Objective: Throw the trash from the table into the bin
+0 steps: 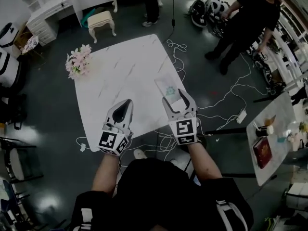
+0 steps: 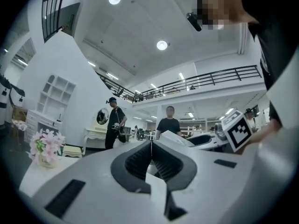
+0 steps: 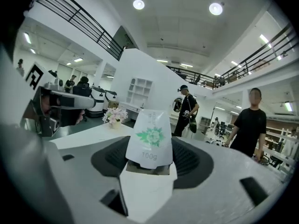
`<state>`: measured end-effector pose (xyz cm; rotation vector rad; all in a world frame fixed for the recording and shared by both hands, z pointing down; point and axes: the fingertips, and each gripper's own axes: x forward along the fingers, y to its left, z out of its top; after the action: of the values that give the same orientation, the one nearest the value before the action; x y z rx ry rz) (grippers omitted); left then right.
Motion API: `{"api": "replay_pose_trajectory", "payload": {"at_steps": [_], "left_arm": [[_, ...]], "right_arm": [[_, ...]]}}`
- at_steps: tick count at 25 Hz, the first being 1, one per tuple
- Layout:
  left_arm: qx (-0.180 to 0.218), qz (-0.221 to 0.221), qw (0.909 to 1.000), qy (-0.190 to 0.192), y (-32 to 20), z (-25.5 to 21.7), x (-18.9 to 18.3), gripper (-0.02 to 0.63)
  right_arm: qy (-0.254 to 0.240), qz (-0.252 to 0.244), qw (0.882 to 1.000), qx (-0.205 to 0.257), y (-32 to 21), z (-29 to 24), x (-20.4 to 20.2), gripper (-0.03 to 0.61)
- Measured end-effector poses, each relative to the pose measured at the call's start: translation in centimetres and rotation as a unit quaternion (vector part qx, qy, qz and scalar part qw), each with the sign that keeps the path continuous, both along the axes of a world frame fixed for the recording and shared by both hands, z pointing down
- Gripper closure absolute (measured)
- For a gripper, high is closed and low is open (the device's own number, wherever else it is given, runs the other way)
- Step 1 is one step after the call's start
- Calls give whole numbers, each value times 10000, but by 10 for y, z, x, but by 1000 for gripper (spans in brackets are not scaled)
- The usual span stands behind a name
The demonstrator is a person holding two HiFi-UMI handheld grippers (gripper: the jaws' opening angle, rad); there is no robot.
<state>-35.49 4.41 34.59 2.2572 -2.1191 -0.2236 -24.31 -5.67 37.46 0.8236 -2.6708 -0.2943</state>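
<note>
A white pouch (image 1: 169, 89) with a green flower print stands between the jaws of my right gripper (image 1: 175, 100), which is shut on its lower edge. The right gripper view shows the same pouch (image 3: 149, 139) upright in that gripper (image 3: 149, 161). The pouch hangs over the right edge of the white marble table (image 1: 120, 76). My left gripper (image 1: 126, 104) hovers over the table's near part, shut, with nothing in it. In the left gripper view the left gripper (image 2: 151, 146) has its jaws meeting in a line. No other trash shows on the table.
A pot of pink flowers (image 1: 78, 61) stands on the table's left corner. Beyond are a cream stool (image 1: 102, 20) and a white dresser (image 1: 48, 13). Cables (image 1: 226, 105) trail over the floor at right. Two people stand at the back. A second table (image 1: 279, 143) carries small items.
</note>
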Motion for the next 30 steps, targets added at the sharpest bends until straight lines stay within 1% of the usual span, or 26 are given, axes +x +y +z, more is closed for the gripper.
{"api": "replay_pose_trajectory", "payload": {"at_steps": [5,9,14,18,23,26,30], "left_arm": [[3,543,9985,19,-26,5,66,598],[-41,807,9967,67,-38,6,112,598],[-170,1165,9930,62,-50,10,176,598],[-378,1487,9881,70,-55,26,228,598],[-567,1836,9813,39,-59,40,293,598],[-695,2021,9769,11,-63,42,326,598],[-747,2202,9726,18,-68,57,364,598]], "right_arm": [[21,436,9990,-62,-11,5,73,310],[146,804,9966,-73,-18,9,129,310],[94,1196,9927,-149,-26,13,198,310],[78,1512,9878,-359,-23,28,254,310],[128,1794,9819,-599,-13,51,320,310],[99,1993,9769,-763,-10,63,355,310],[97,2182,9713,-937,-8,80,397,310]]}}
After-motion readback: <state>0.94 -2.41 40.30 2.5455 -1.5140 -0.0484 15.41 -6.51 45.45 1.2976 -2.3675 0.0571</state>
